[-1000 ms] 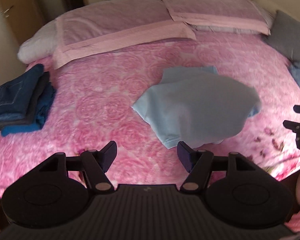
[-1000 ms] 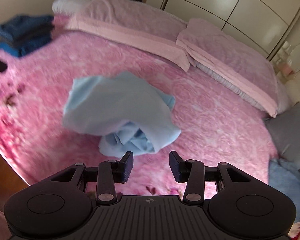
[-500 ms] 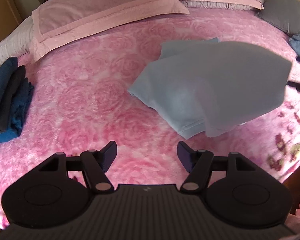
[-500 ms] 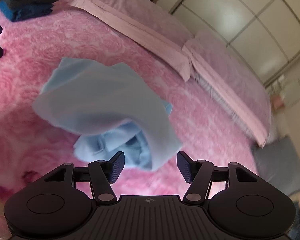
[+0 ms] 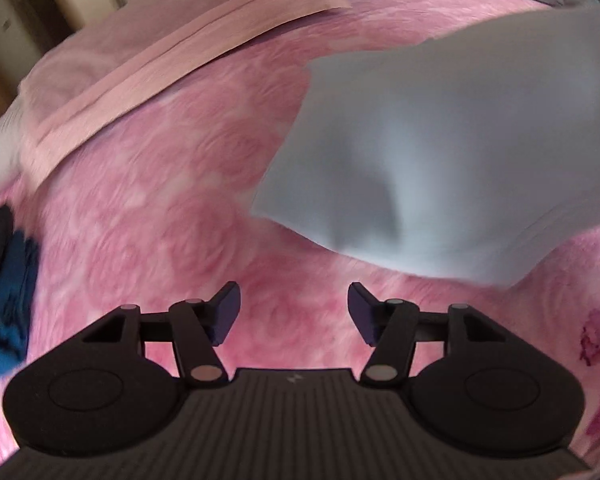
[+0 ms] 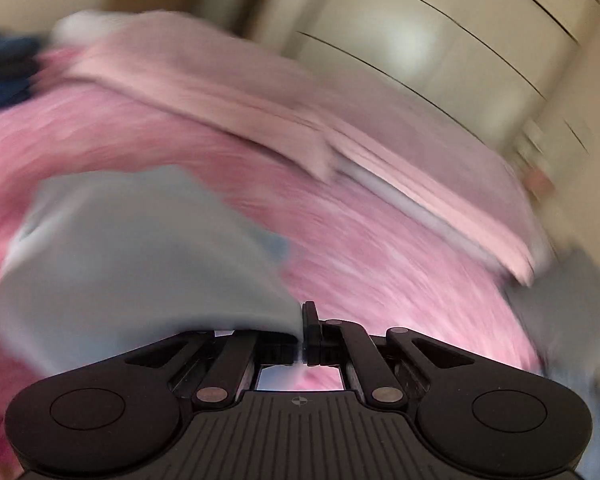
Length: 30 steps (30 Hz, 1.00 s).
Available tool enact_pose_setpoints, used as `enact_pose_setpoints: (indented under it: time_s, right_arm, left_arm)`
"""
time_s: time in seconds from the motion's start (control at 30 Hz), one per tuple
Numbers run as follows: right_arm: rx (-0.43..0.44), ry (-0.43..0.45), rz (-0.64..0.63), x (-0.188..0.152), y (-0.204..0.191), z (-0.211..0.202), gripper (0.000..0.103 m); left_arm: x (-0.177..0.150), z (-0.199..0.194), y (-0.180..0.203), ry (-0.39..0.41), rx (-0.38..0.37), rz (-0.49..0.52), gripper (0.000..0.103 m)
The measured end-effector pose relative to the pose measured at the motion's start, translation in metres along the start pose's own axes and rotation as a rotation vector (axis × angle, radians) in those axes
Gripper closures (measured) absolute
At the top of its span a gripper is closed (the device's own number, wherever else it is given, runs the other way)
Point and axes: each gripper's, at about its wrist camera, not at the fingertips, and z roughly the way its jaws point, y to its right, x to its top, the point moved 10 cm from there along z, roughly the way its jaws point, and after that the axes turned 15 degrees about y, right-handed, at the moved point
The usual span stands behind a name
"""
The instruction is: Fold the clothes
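The right tool (image 6: 303,334) has pinched shut on a corner of the pale blue garment (image 6: 140,248), which lies loosely heaped, not yet flat, on the pink bed (image 6: 380,248). The left tool (image 5: 294,312) hangs over bare bedspread just short of the garment's near edge, jaws wide but closing, nothing between them.

The job appears to be at its start: catching hold of the cloth so it can be spread before any fold is made. The next move likely calls for the left tool to reach forward to the nearest free edge or corner and take it, so both hands can draw the garment flat.

Only the right wrist view shows the grip itself, cloth draped over the left finger, along with a pale wardrobe (image 6: 440,40) behind the pillows (image 6: 228,92); it is badly blurred. The left wrist view alone shows the garment's billowed underside and lower edge, plus a dark blue stack (image 5: 4,280) at the bed's left side.
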Motion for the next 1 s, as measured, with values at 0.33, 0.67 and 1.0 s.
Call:
enact_pose_setpoints:
  time_s: [0.33, 0.67, 1.0]
  right_arm:
    - [-0.067, -0.139, 0.187, -0.035, 0.067, 0.028, 0.103]
    - [-0.041, -0.153, 0.167, -0.050, 0.067, 0.029, 0.103]
    - [-0.128, 0.074, 0.104, 0.052, 0.098, -0.013, 0.103]
  left_arm:
    - [0.009, 0.031, 0.058, 0.231, 0.092, 0.655, 0.042]
    - [0.012, 0.048, 0.074, 0.392, 0.087, 0.939, 0.097]
    - [0.182, -0.027, -0.039, 0.515, 0.183, 0.281, 0.099]
